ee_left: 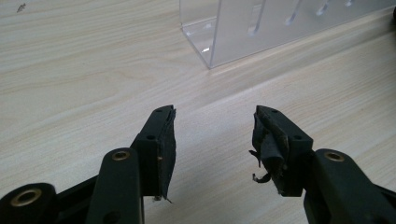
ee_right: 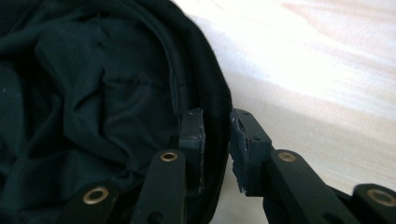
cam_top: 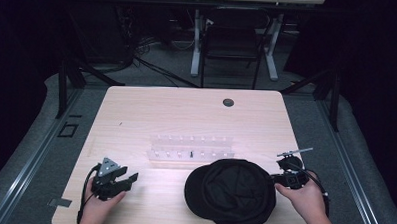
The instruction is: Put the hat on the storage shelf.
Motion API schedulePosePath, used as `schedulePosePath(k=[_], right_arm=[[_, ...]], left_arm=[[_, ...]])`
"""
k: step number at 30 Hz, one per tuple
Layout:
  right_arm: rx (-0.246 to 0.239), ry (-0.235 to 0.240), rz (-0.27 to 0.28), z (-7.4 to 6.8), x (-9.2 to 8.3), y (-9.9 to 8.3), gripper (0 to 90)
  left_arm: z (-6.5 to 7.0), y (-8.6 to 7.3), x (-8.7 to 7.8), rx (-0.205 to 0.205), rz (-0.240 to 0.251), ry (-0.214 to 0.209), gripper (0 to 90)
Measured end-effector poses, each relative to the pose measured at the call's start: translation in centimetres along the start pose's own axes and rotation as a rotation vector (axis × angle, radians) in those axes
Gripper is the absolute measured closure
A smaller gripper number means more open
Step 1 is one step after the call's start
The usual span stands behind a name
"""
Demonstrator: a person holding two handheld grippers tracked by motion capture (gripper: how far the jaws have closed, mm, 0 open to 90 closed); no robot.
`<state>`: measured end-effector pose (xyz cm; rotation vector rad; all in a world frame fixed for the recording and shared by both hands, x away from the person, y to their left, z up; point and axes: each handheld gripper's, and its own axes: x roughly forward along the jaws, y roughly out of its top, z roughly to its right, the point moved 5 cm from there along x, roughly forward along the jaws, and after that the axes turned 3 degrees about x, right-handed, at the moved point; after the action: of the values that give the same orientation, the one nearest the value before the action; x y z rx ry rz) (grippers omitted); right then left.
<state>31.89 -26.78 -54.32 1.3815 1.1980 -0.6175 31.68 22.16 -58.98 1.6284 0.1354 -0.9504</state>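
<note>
A black cap (cam_top: 231, 193) lies open side up near the table's front edge, right of centre. My right gripper (cam_top: 276, 180) is at its right rim. In the right gripper view the cap's (ee_right: 93, 93) rim stands between the jaws of that gripper (ee_right: 217, 130), one jaw inside the cap and one outside. A thin strip of table shows between the outer pad and the fabric, so the jaws are open. My left gripper (cam_top: 130, 175) rests on the table at the front left, open with nothing between its fingers (ee_left: 212, 126).
A clear acrylic rack (cam_top: 191, 147) with small pegs stands across the table's middle, just behind the cap; its near corner (ee_left: 210, 42) is ahead of the left gripper. A round cable hole (cam_top: 228, 102) sits near the far edge. A chair (cam_top: 234, 43) stands beyond the table.
</note>
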Motion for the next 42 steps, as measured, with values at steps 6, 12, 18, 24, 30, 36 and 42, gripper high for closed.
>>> schedulePosePath(k=[6,12,18,24,30,36,42], right_arm=[[0.030,0.013,-0.082,0.3,-0.1,0.2,72.3],[0.077,0.039,-0.114,0.8,0.2,0.1,69.6],[0.126,0.062,-0.156,1.2,0.7,-0.3,71.6],[0.176,0.091,-0.174,1.5,1.1,-0.3,71.5],[0.144,0.112,-0.256,1.8,1.2,-0.1,78.1],[0.179,0.120,-0.250,1.3,1.8,-0.1,84.1],[0.185,0.181,-0.280,1.4,1.2,0.1,87.3]], left_arm=[[0.0,0.0,-0.1,0.001,0.000,-0.001,49.0],[0.0,-0.1,-0.1,0.003,-0.003,-0.002,48.9],[0.1,0.0,0.0,0.001,-0.001,-0.002,48.9],[0.1,0.0,0.0,0.006,-0.003,-0.002,48.9],[0.1,0.0,0.0,0.003,-0.001,-0.001,48.9],[0.1,0.0,0.0,0.003,-0.001,-0.001,48.9],[0.1,0.0,0.0,0.003,-0.002,-0.002,48.9]])
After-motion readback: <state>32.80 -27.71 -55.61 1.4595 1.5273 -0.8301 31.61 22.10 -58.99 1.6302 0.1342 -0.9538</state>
